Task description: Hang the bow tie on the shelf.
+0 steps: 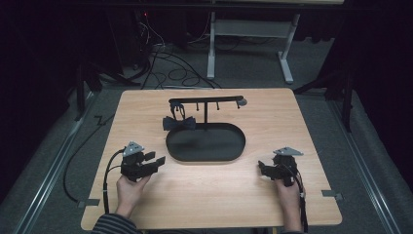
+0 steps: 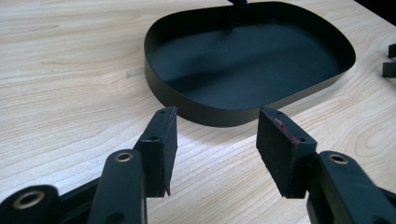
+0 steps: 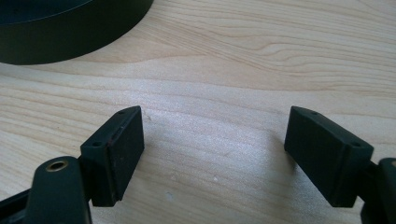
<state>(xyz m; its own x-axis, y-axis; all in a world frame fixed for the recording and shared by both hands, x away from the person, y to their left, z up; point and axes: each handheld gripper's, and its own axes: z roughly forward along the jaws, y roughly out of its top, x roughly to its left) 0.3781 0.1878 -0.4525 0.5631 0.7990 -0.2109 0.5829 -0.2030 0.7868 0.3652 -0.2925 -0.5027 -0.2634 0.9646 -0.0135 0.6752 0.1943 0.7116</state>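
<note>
While tray (image 1: 171, 146) shows, stand (image 1: 204, 101) (dim) blurs.

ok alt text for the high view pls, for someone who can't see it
A person's hands rest two open grippers, left gripper and right gripper, on a wooden table, either side of an empty black oval tray. A black bow tie hangs from the hook rack rising behind the tray.

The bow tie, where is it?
In the high view the bow tie sits toward the far side of the table, hanging from the left end of the black rack, just behind the left rim of the black tray.
</note>
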